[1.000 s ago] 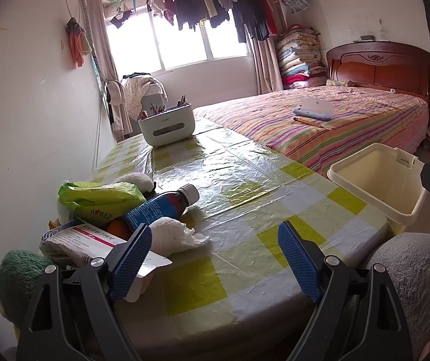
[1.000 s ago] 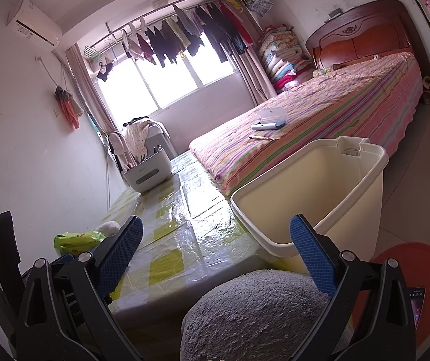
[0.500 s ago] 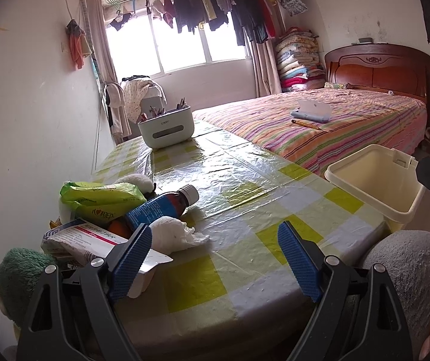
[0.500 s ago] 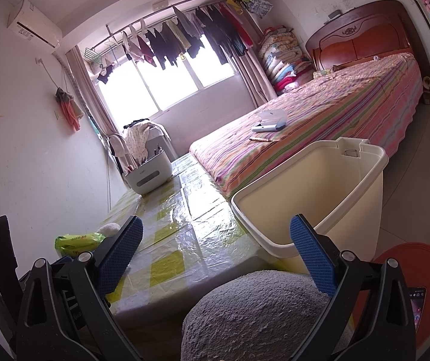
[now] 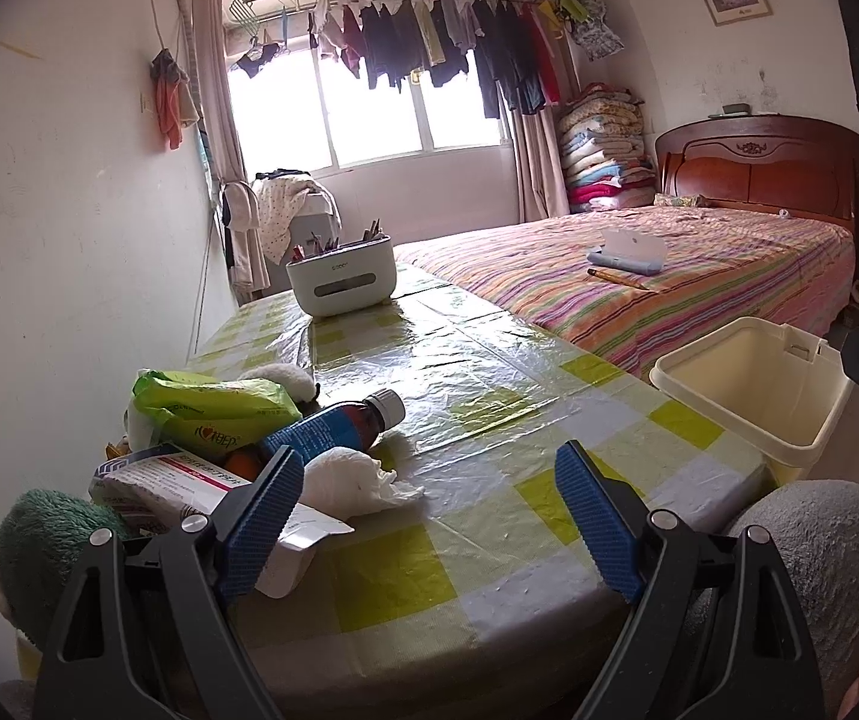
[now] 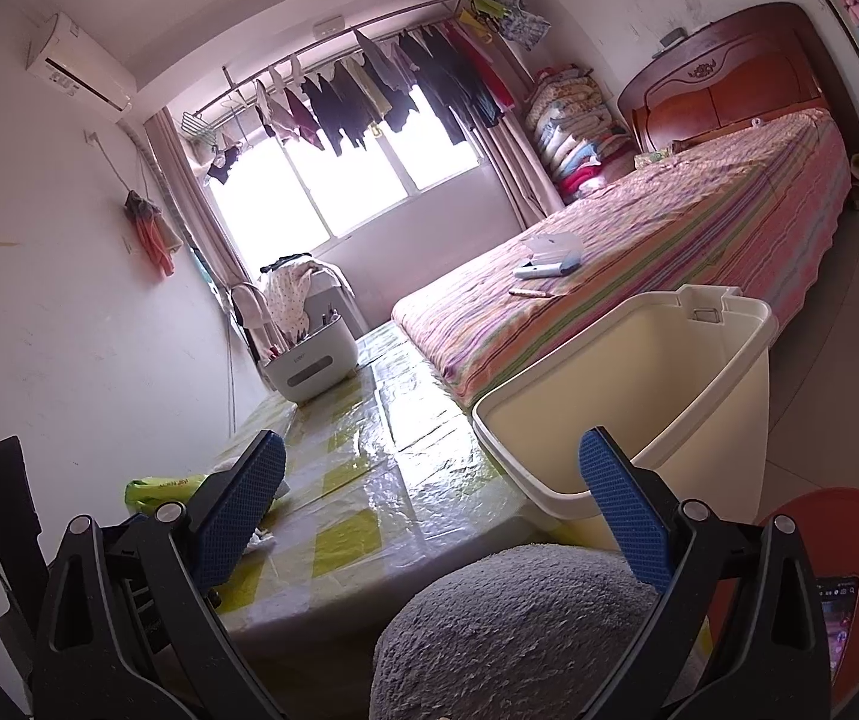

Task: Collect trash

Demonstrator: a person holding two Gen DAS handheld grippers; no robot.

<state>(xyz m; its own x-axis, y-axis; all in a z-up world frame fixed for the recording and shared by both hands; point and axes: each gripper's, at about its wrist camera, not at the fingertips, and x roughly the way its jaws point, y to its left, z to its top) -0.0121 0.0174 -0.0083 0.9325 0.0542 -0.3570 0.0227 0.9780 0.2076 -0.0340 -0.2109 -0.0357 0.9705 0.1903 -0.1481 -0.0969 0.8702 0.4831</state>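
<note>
A crumpled white tissue [image 5: 357, 480] lies on the checkered table [image 5: 489, 420], beside a brown medicine bottle with a blue label [image 5: 333, 429], a green packet [image 5: 213, 411] and a medicine box [image 5: 171, 480]. My left gripper [image 5: 423, 516] is open and empty, low over the table's near edge, with the tissue just past its left finger. A cream trash bin [image 5: 753, 384] stands off the table's right edge; it also shows in the right wrist view [image 6: 639, 396]. My right gripper [image 6: 429, 498] is open and empty, level with the bin's near rim.
A white organizer box [image 5: 342, 282] stands at the table's far end. A green plush toy [image 5: 51, 540] sits at the near left. A grey cushion [image 6: 519, 630] lies below the grippers. A striped bed [image 5: 669, 276] runs along the right. A red stool [image 6: 843, 540] stands on the floor.
The left wrist view has tilted down slightly, so the table items sit a little higher in frame. The right gripper has barely moved. Both stay open.
</note>
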